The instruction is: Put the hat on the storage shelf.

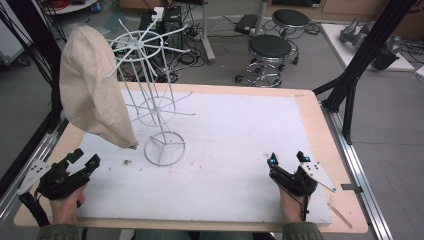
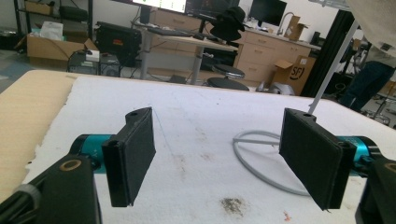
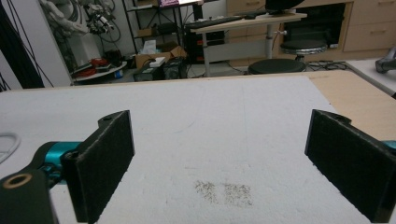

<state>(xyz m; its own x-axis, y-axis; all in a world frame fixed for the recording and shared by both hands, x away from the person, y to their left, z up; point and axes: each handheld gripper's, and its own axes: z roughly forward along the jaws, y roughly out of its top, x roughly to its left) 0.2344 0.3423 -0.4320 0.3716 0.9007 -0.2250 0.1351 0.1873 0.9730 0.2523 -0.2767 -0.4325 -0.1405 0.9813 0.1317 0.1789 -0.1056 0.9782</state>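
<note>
both tools, left tool (image 1: pixel 84 160) and right tool (image 1: pixel 288 159), rest wide and empty; probably approach the cream bag (image 1: pixel 95 85) on the wire rack (image 1: pixel 155 110) upper left, slowly.

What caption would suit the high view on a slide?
Two open tongs, left and right, rest on a white mat near a wire rack holding a cream hat.

A lab: black frame struts (image 1: pixel 367 47), rolling stools (image 1: pixel 270 50), computers and tangled cables (image 1: pixel 192 47) surround the table (image 1: pixel 325 130).

Matt cloth hat (image 1: pixel 95 85), white wire rack (image 1: pixel 155 100), wood table (image 1: pixel 320 125)
</note>
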